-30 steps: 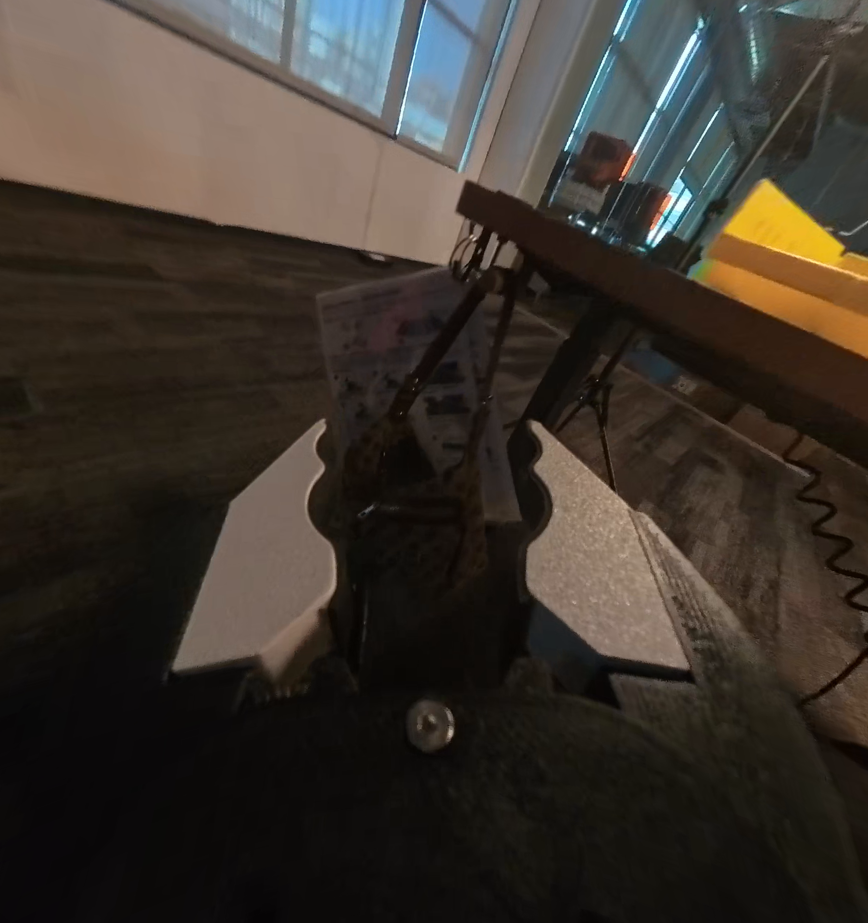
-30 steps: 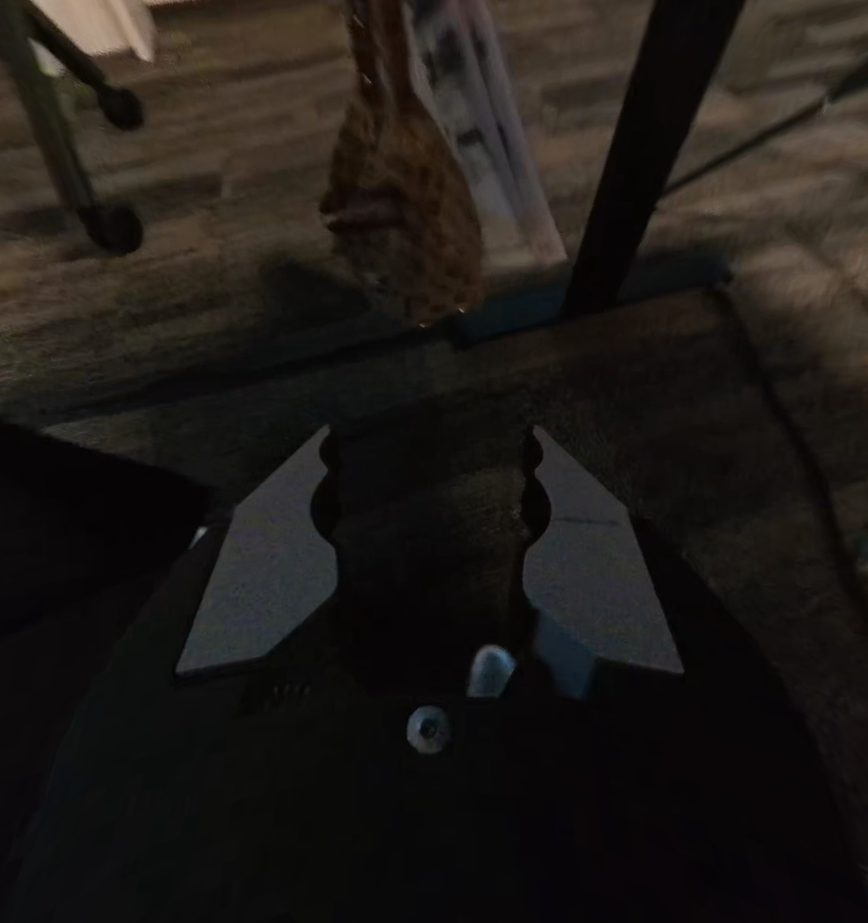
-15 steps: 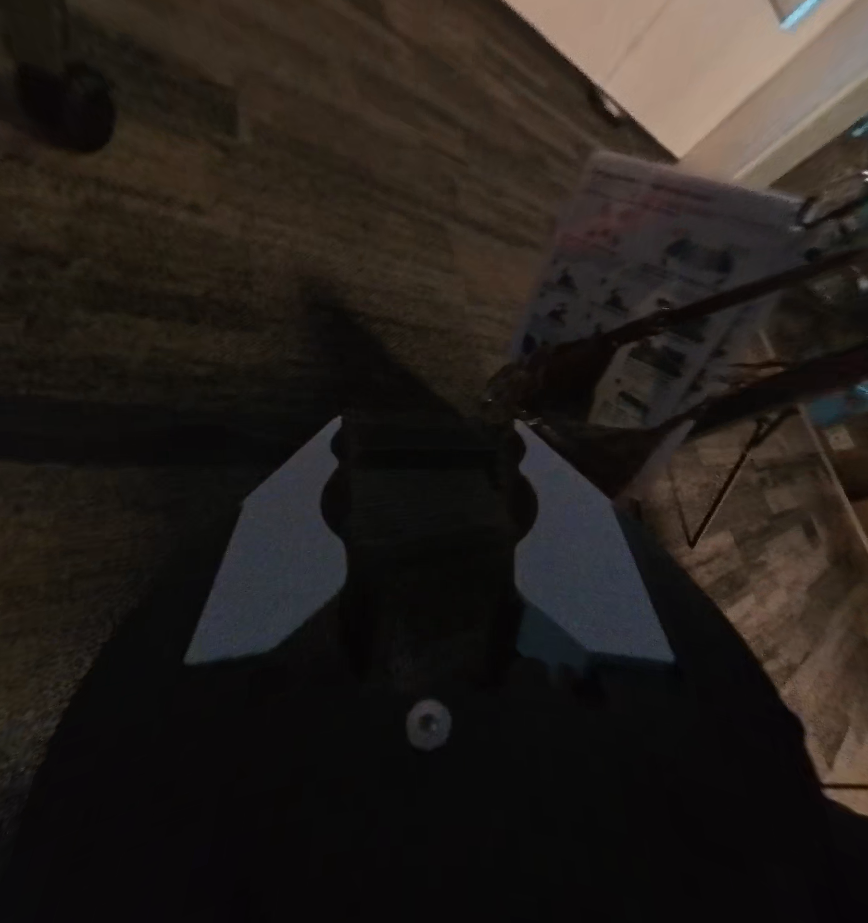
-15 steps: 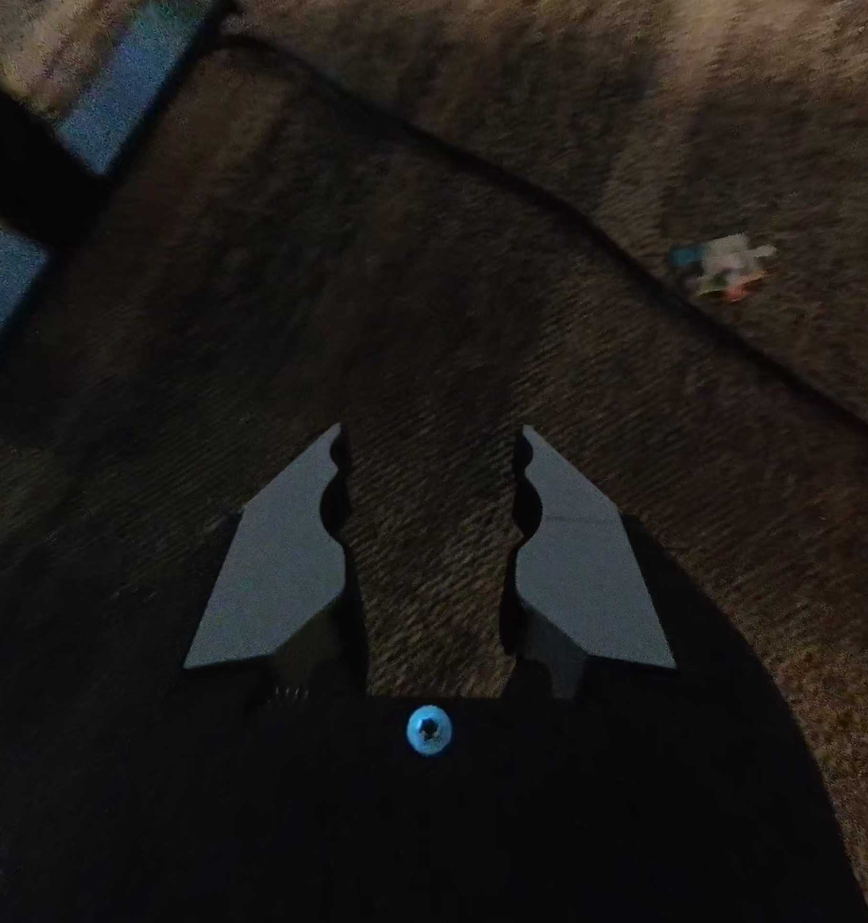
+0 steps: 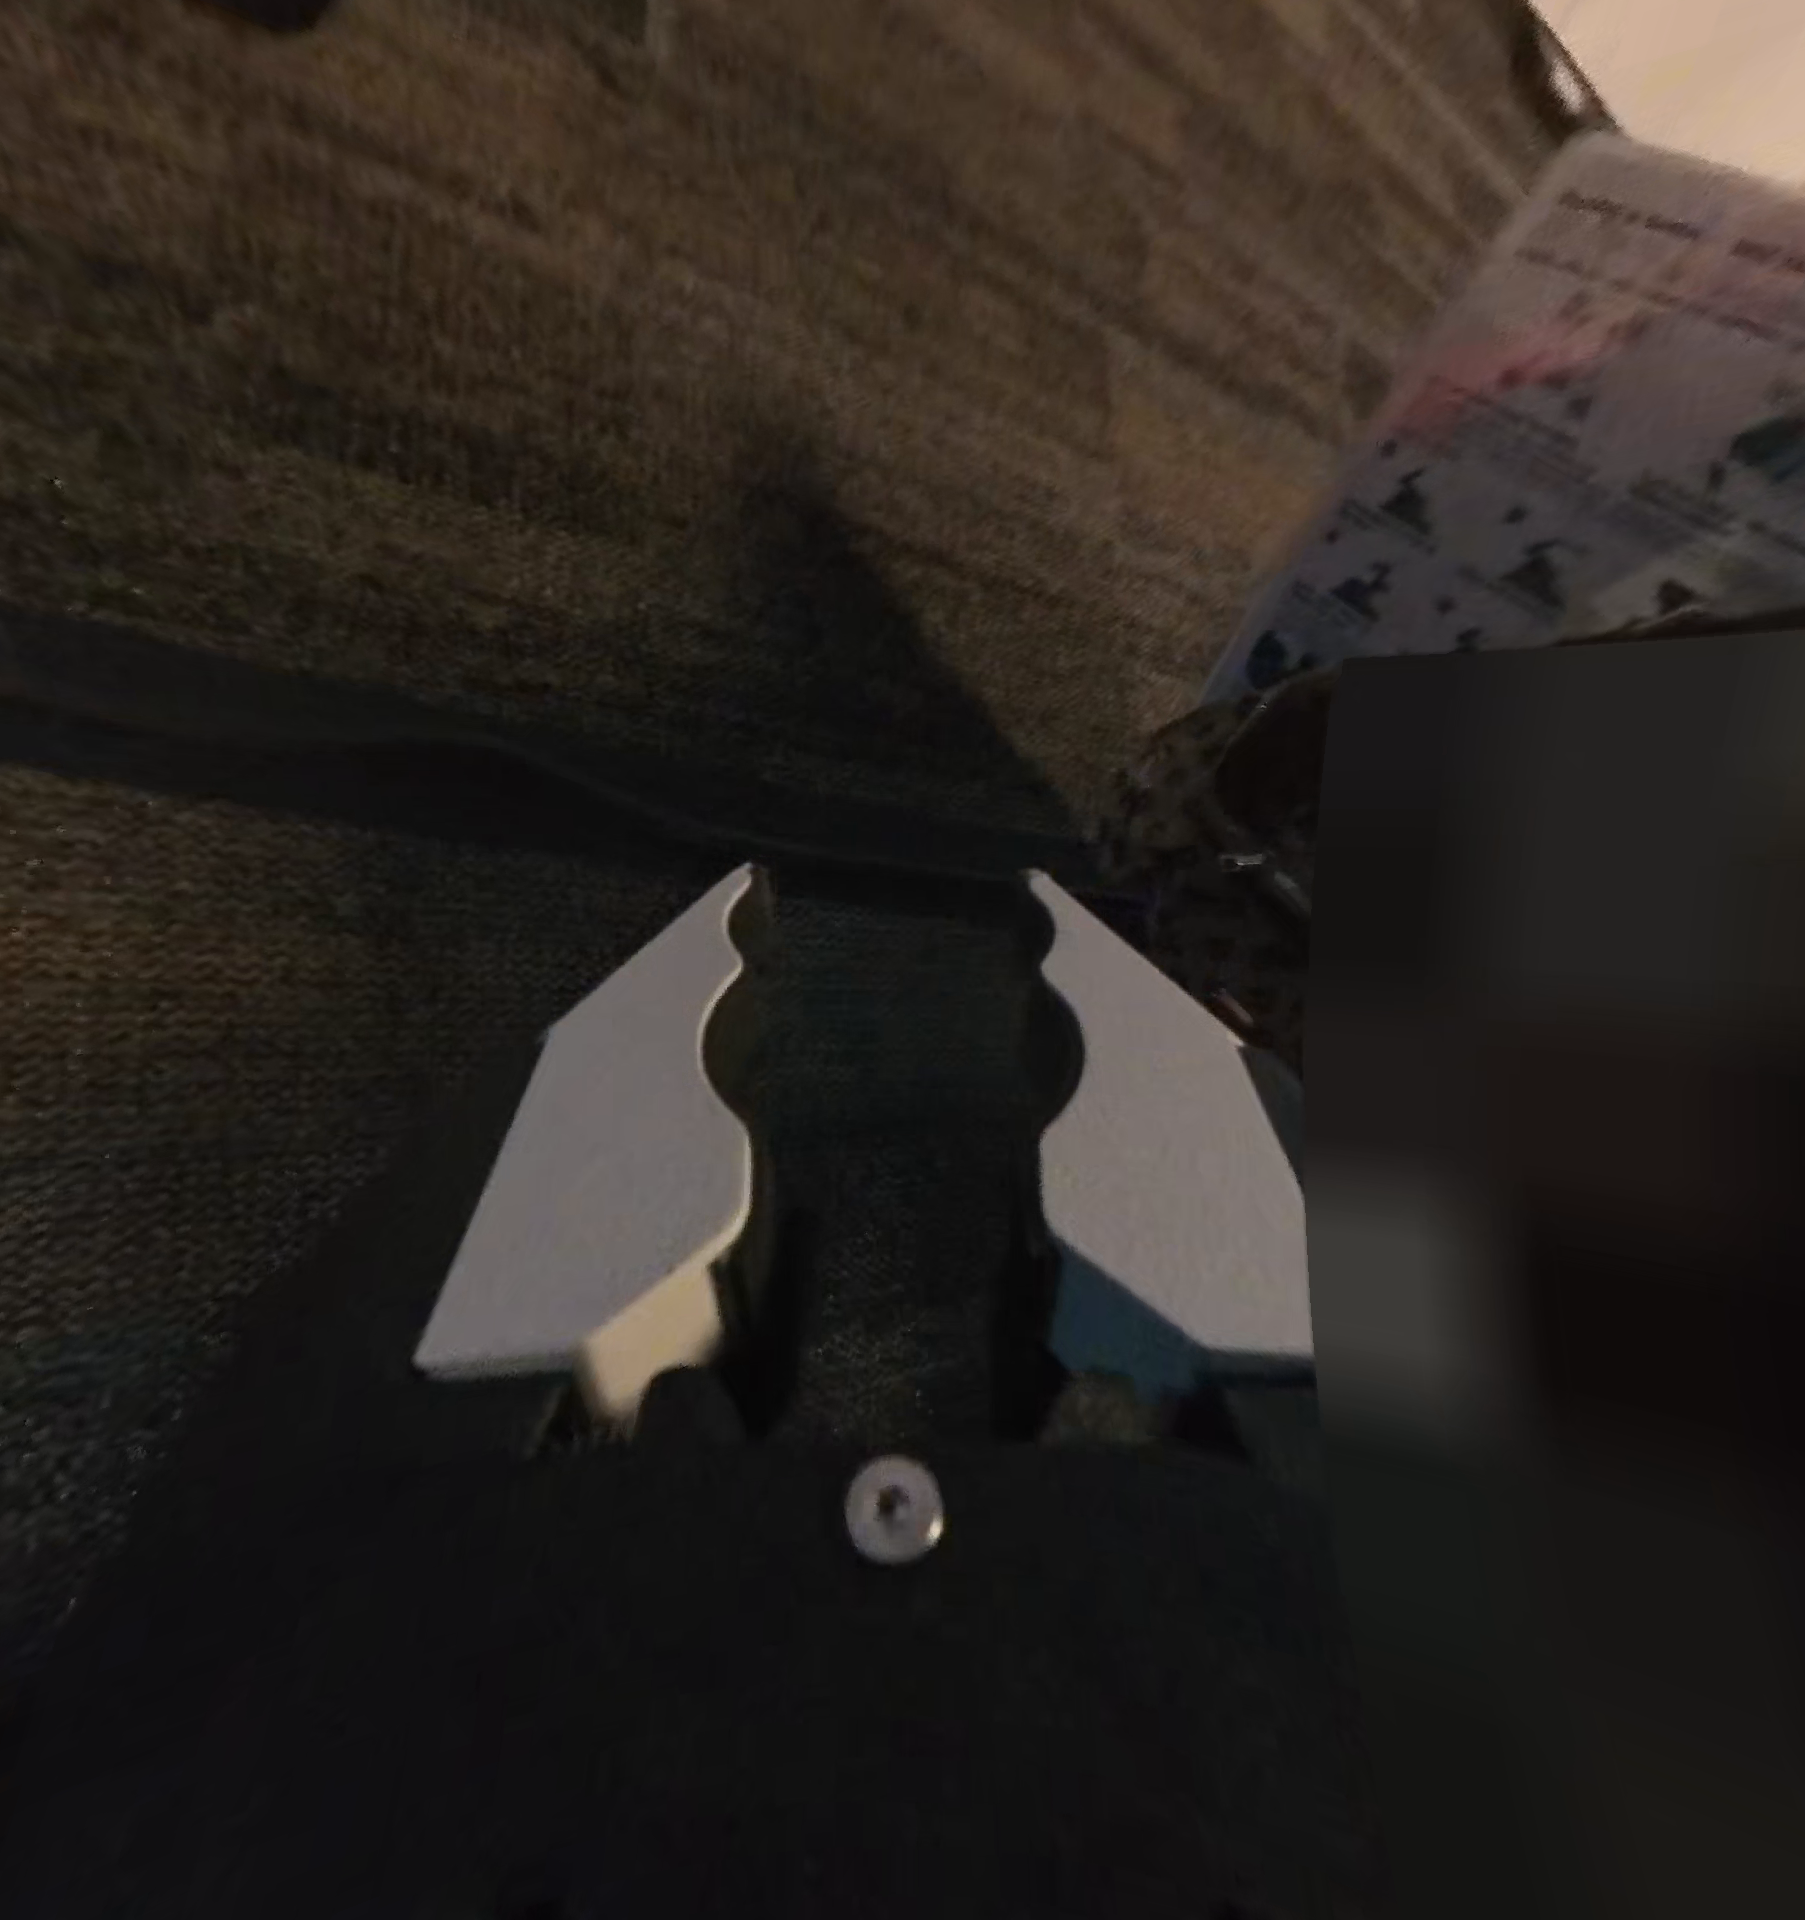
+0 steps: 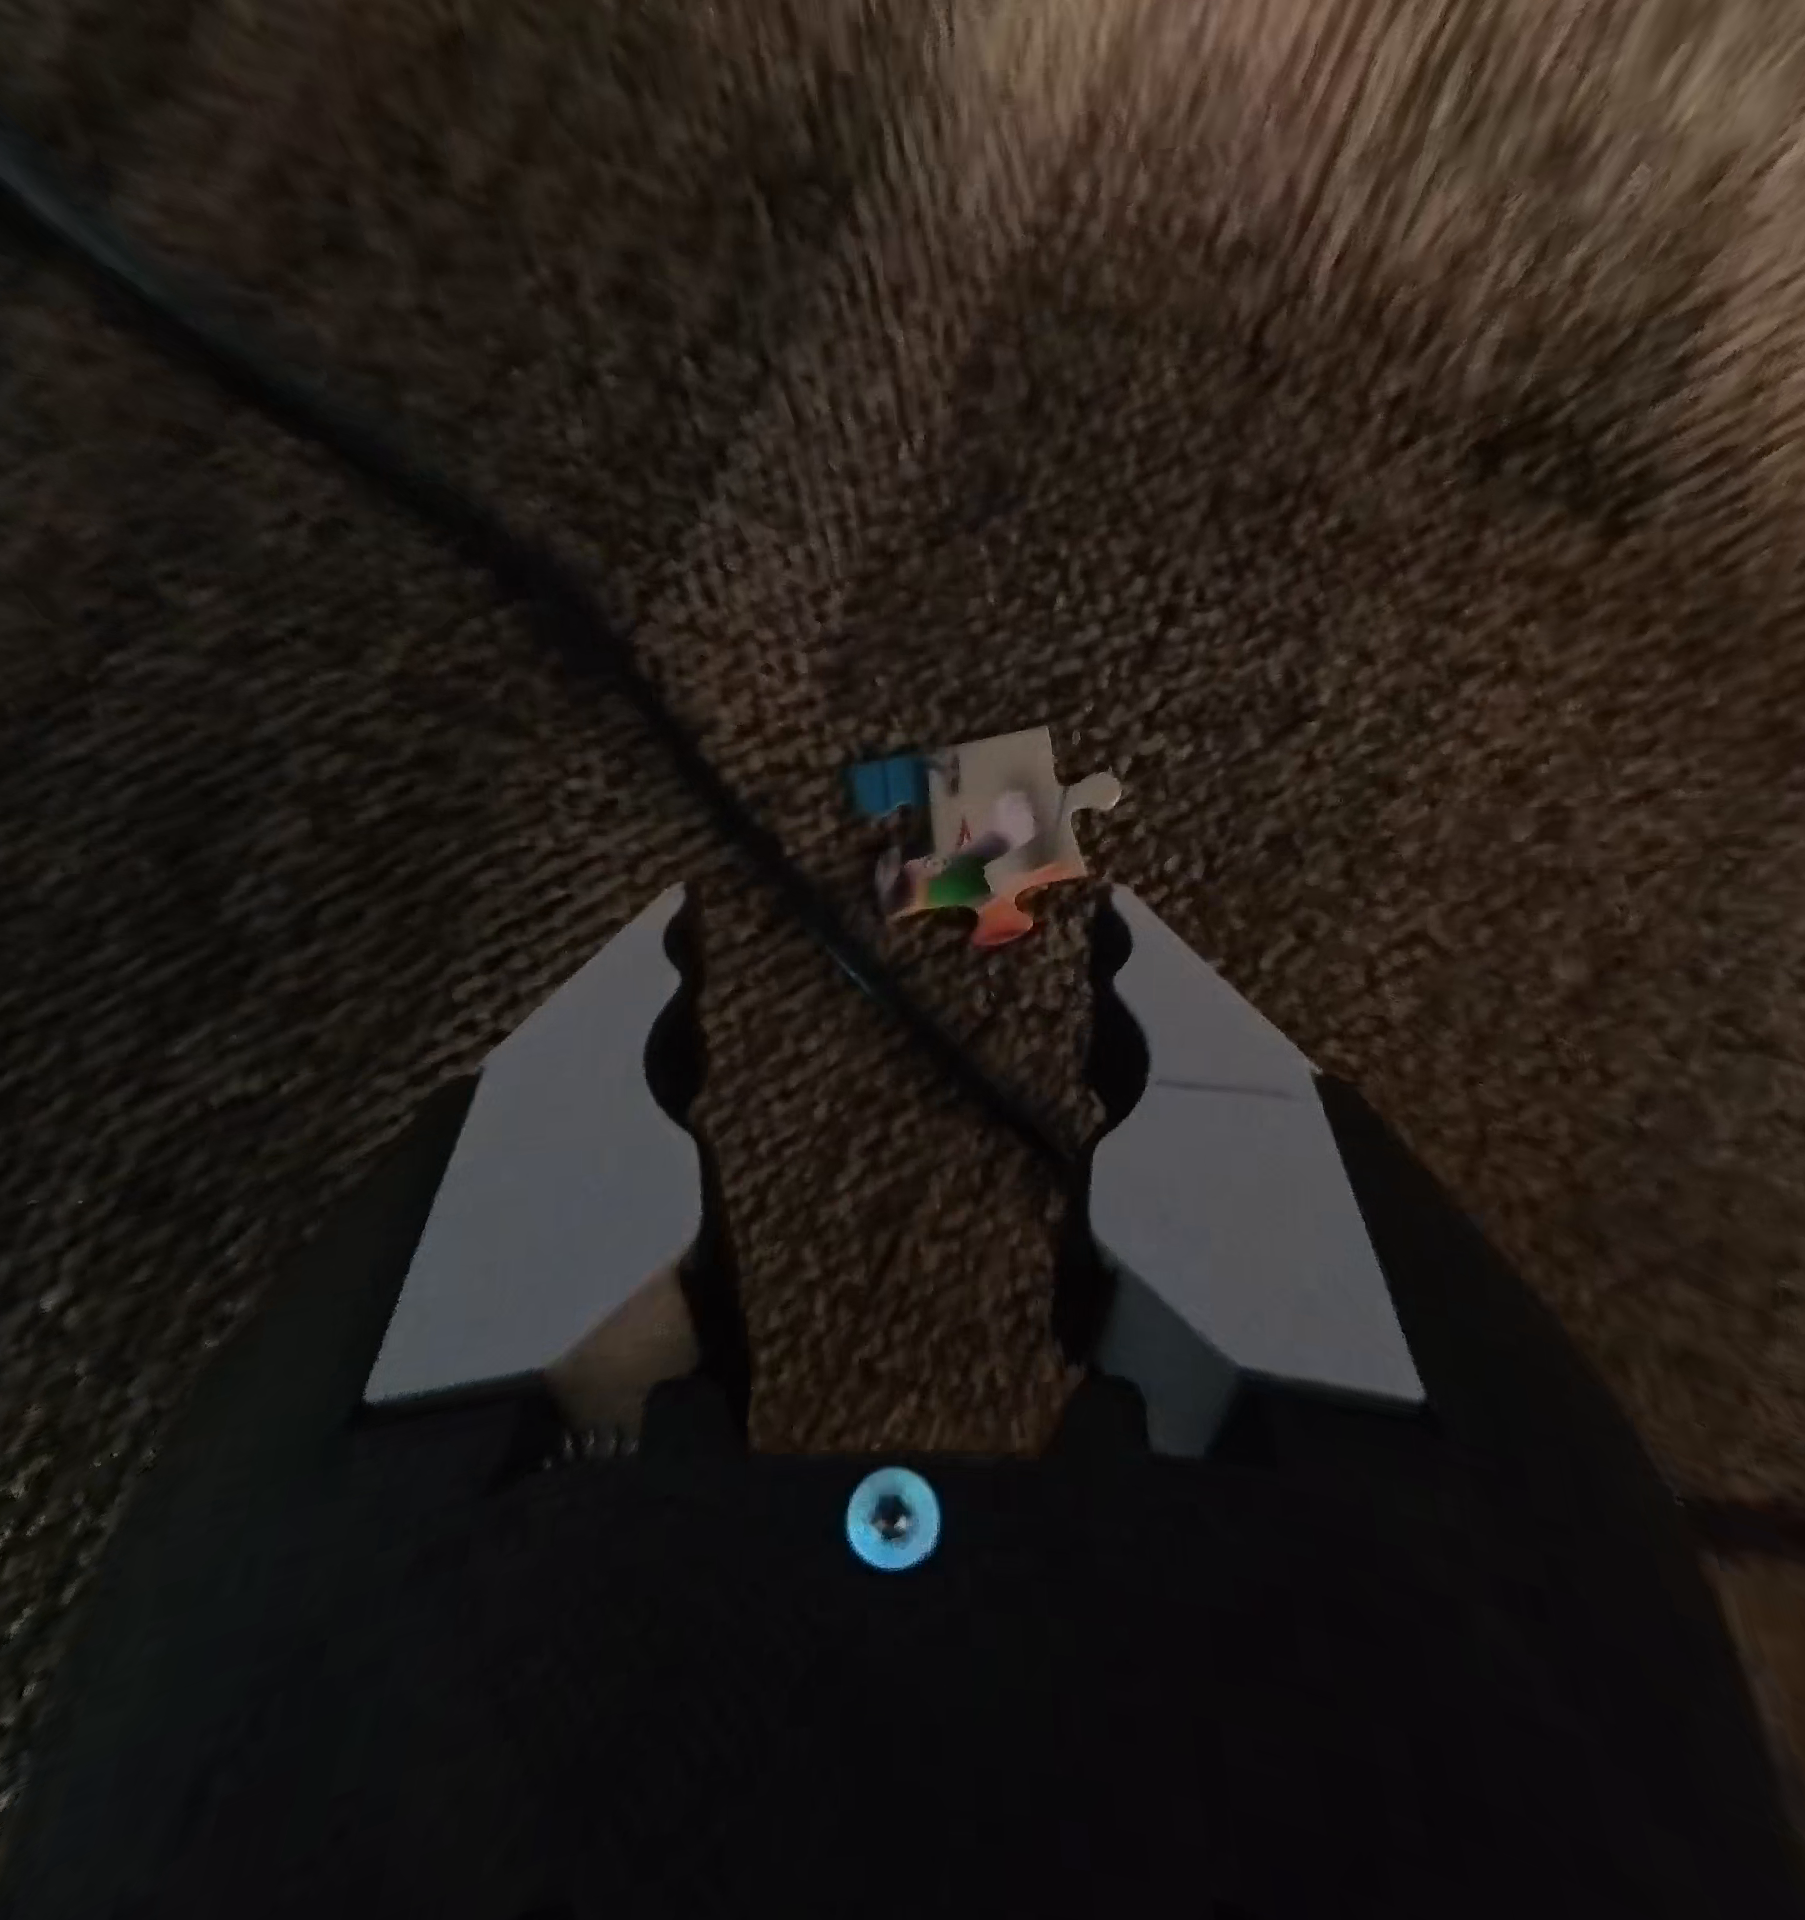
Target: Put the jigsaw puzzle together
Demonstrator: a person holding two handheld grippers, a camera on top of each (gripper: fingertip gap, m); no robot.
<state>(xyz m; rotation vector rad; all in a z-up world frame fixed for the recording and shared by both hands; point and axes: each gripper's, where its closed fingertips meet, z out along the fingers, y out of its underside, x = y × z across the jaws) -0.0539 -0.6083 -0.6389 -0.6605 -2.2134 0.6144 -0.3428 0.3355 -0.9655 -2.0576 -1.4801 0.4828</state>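
In the right wrist view a small colourful jigsaw piece lies flat on brown carpet. My right gripper hangs close over the carpet with its jaws wide open. The piece lies just beyond its fingertips, a little right of centre, and neither finger touches it. My left gripper is also open, with only dark carpet between its grey fingers. A brown patterned bag and a printed white sheet are to its right, clear of the fingers.
A dark seam runs diagonally across the carpet, passing left of the puzzle piece and under the right gripper. Another dark seam or fold crosses the left wrist view. A pale wall shows at that view's top right corner.
The left gripper swung down from the hanging bag and table towards the carpet, and its jaws narrowed. The right gripper dropped closer to the puzzle piece, which now lies just ahead of its fingertips, and its jaws widened.
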